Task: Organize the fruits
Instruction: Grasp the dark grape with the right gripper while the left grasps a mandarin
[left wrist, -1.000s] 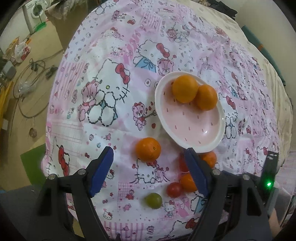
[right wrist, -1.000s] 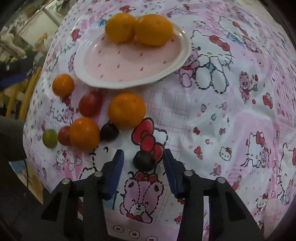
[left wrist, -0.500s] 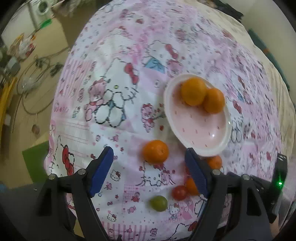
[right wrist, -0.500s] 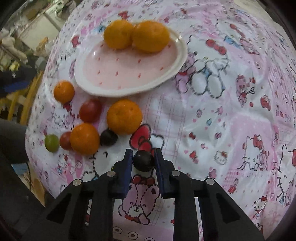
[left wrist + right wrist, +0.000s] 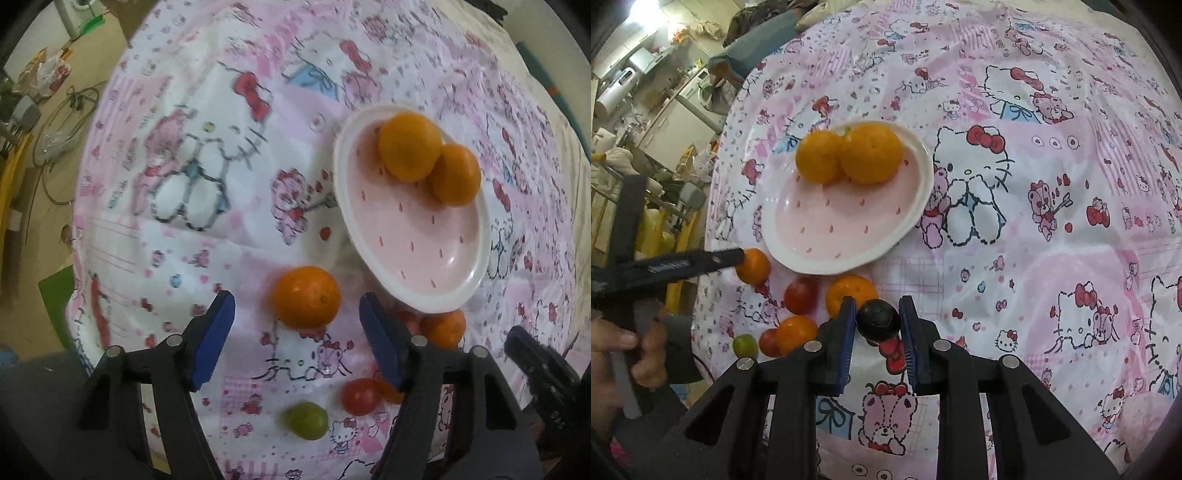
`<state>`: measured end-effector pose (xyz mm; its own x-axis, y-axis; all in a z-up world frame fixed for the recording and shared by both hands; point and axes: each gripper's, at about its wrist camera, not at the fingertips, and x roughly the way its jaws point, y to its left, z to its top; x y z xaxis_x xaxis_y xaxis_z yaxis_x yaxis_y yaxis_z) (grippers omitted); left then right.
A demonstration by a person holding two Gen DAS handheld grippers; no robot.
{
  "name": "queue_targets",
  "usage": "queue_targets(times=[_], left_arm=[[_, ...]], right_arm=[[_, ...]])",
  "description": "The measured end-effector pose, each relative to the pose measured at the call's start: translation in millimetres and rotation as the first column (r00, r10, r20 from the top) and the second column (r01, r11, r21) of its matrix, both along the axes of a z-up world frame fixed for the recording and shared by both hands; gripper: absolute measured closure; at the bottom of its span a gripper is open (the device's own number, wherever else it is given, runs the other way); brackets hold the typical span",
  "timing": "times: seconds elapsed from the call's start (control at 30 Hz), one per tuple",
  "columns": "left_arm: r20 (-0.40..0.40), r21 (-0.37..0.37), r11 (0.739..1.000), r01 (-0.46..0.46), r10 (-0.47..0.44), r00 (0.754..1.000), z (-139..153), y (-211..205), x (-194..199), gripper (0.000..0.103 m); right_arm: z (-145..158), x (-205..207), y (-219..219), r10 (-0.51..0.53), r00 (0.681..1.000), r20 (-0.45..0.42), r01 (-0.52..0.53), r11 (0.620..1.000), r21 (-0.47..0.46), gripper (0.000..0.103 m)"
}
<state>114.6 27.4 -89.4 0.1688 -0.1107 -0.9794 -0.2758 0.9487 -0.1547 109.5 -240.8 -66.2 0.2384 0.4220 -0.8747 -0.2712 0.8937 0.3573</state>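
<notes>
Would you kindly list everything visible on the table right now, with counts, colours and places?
Plate: one, pink with white rim, on the cloth.
Oranges on plate: two, orange, touching, at the plate's far side.
Loose oranges: four, orange, on the cloth near the plate's near rim.
Red fruits: two, small, among the loose oranges.
Green fruit: one, small, near the table edge.
Dark fruit: one, blackish, in the right gripper.
Tablecloth: one, pink cartoon print.
Left gripper: open, around an orange.
Right gripper: shut on the dark fruit.
</notes>
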Motion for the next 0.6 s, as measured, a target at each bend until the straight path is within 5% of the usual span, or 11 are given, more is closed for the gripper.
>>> queue_targets(times=[0.23, 0.33, 0.6], left_arm=[[-0.059, 0.072, 0.993, 0.091, -0.087, 0.995, -17.4, -25.3, 6.5, 0.047], [-0.065, 0.119, 0.988, 0.099, -0.092, 0.994, -19.7, -27.9, 8.9, 0.064], [-0.044, 0.114, 0.987, 0.111, -0.107, 0.993, -11.7, -22.8, 2.8, 0.065]], right_arm=[[2.3, 6.4, -6.6, -0.033, 0.999, 0.001, 0.033, 0.999, 0.022, 0.078], [2.6, 7.8, -11.5, -0.048, 0.999, -0.005, 0.048, 0.998, 0.034, 0.078], [7.1, 7.3, -6.8, -0.033, 0.999, 0.006, 0.033, 0.998, 0.046, 0.078]])
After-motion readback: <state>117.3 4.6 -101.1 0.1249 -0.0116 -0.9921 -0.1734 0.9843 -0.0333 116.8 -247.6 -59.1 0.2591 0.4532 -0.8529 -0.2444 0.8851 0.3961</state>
